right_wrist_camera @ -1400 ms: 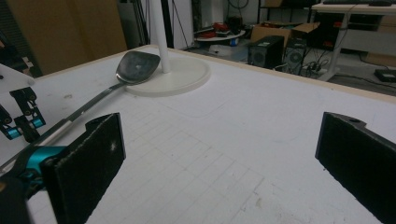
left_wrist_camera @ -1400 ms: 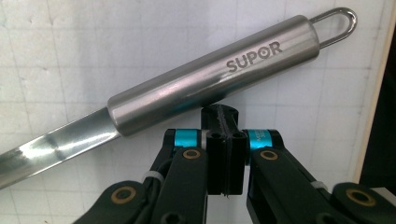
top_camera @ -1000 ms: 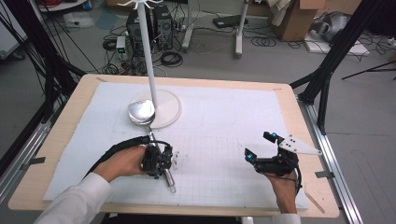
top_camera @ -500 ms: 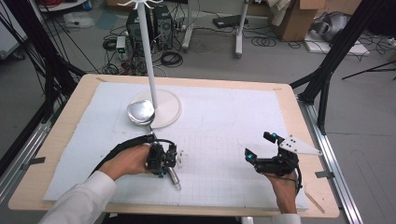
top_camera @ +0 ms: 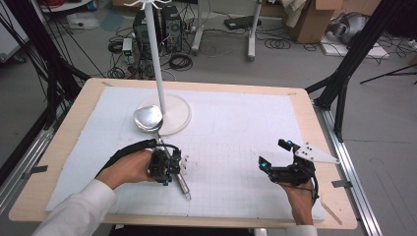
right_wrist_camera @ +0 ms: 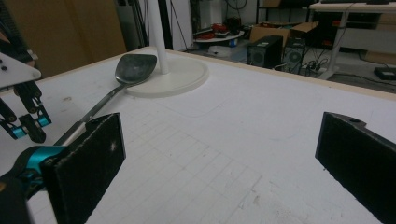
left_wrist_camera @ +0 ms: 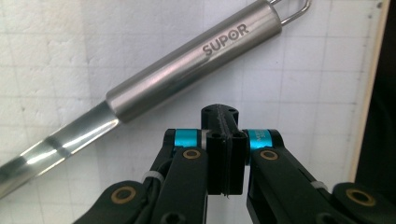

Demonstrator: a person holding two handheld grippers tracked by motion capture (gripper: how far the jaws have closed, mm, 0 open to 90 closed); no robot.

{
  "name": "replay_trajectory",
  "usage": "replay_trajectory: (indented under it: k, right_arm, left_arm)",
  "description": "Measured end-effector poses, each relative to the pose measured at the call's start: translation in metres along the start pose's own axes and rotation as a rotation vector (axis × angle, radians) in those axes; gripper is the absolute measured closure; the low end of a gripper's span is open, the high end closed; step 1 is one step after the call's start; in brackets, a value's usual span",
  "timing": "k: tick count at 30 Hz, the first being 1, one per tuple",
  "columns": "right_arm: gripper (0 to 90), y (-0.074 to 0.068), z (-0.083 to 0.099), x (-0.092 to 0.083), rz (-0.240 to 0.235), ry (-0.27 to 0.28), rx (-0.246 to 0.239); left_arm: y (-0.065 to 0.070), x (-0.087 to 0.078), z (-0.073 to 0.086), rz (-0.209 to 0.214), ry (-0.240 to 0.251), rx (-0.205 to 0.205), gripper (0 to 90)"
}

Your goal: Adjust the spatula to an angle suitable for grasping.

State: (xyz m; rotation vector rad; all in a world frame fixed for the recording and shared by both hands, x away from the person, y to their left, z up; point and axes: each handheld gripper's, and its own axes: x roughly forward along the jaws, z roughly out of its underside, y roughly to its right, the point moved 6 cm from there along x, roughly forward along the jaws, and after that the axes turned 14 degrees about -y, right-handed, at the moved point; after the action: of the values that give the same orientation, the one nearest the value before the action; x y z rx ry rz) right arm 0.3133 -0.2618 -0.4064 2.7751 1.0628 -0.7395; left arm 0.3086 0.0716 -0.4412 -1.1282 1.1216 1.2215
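White foam mat on my counter (top_camera: 69, 142) | steel ladle (left_wrist_camera: 187, 56) marked SUPOR lies flat, bowl against stand base (top_camera: 177, 115) | my left hand-held gripper (left_wrist_camera: 223, 140) closed empty beside its handle | right hand-held gripper (right_wrist_camera: 219, 158) wide open, empty.

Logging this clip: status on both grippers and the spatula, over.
Left gripper shut, empty, beside spatula handle. Right gripper open, idle, apart. Spatula flat on mat, blade resting on stand base. Nothing in the way.
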Motion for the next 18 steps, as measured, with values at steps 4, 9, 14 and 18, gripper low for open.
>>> replay_trajectory:
  k: [4, 9, 14, 18]
  right_arm:
    - [0.4, 0.000, 0.000, 0.001, 0.000, -0.003, -0.002]
    - [0.4, -0.001, 0.000, 0.001, -0.002, -0.009, -0.002]
    - [0.4, -0.001, 0.000, 0.002, 0.001, -0.009, -0.007]
    - [0.4, -0.002, 0.000, 0.002, 0.000, -0.012, -0.010]
  left_arm:
    - [-0.004, -0.014, 0.014, -0.036, 0.003, -0.018, 89.6]
    - [-0.008, -0.029, 0.025, -0.060, 0.019, -0.043, 89.6]
    - [-0.012, -0.044, 0.035, -0.078, 0.037, -0.068, 89.6]
    - [-0.019, -0.056, 0.040, -0.105, 0.061, -0.082, 89.6]
